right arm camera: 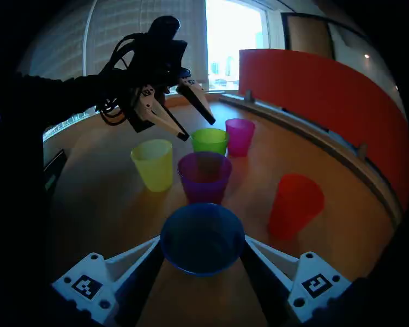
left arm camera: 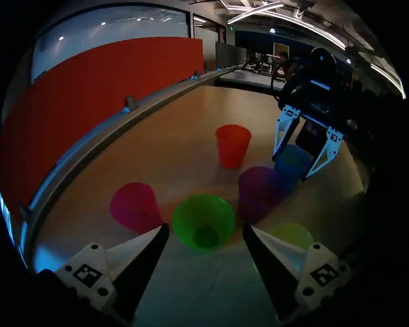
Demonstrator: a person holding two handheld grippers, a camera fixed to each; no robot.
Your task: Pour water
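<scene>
The right gripper [right arm camera: 203, 243] is standing released, its jaws spread wide on both sides of the blue cup [right arm camera: 203, 237], with the tips just at the rim. I judge they are not pressing yet. The left gripper [left arm camera: 204, 228] is also hanging released, and the green cup [left arm camera: 204, 220] is sitting just in front of its tips.

These plastic cups are looking thin and light, so I expect the wall is bending easily under a strong squeeze, and the smooth side is probably a bit slippery. The best place to hold is seeming to be the upper wall under the rim, where the cone is widest.

The blue cup is translucent, tapered and upright on the wooden table [right arm camera: 112, 207], near the purple cup [right arm camera: 204, 175]. If water is inside, I cannot tell. The yellow cup [right arm camera: 152, 163], pink cup [right arm camera: 240, 136] and red cup [right arm camera: 294, 204] are standing around.
</scene>
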